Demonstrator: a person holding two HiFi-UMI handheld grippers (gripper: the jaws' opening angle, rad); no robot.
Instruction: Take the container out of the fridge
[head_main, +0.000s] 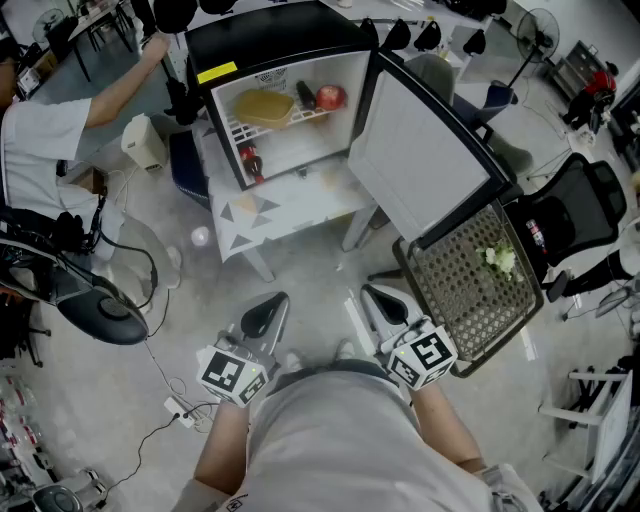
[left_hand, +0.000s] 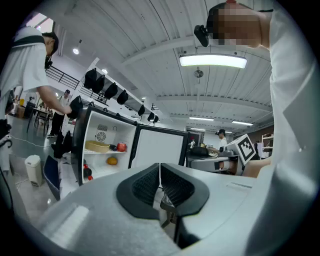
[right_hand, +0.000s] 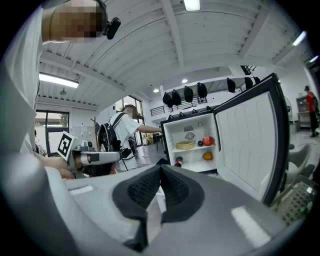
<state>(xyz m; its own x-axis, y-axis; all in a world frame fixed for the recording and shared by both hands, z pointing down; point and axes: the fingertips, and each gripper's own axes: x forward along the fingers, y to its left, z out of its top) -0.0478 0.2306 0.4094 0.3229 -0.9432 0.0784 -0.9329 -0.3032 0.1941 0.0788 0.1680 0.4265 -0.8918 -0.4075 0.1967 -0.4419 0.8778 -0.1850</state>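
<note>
**Container** (head_main: 265, 107): a shallow, pale-yellow, bowl-like tub. It sits upright at the left end of the upper wire shelf (head_main: 305, 117) inside the fridge.

**Fridge** (head_main: 280, 40): a small black cabinet with a white interior, standing on a low white worktop (head_main: 300, 212). Its door (head_main: 420, 150) is swung wide open to the right, with the white inner face showing.

**Position:** both lie well ahead of the left claw (head_main: 270, 305) and the right claw (head_main: 383, 298), and touch neither. In the left gripper view the container appears above and left of the claw tips. In the right gripper view it appears above and slightly right of them.
</note>
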